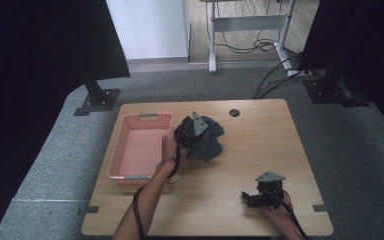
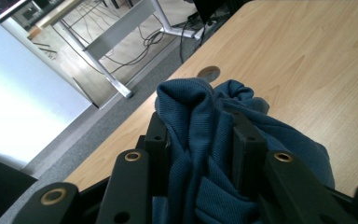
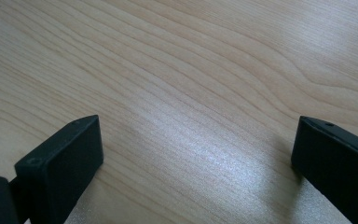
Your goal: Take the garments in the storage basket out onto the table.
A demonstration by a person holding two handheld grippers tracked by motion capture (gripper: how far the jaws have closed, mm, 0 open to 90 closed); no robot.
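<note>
A crumpled dark blue cloth (image 1: 209, 140) lies near the middle of the wooden table (image 1: 260, 145), just right of the pink basket (image 1: 139, 148). My left gripper (image 1: 192, 131) is shut on the blue cloth (image 2: 200, 154), a thick fold bunched between its two black jaws. The cloth's free end hangs toward the table on the right. My right gripper (image 1: 250, 197) rests low near the table's front right edge, pointing left. Its jaws stand wide open over bare wood (image 3: 196, 116), with nothing between them.
The pink basket looks empty. A round cable hole (image 1: 234, 112) sits at the table's far edge. Beyond the table are grey carpet, a desk frame with cables (image 1: 250, 30), and two black stand bases (image 1: 97, 100).
</note>
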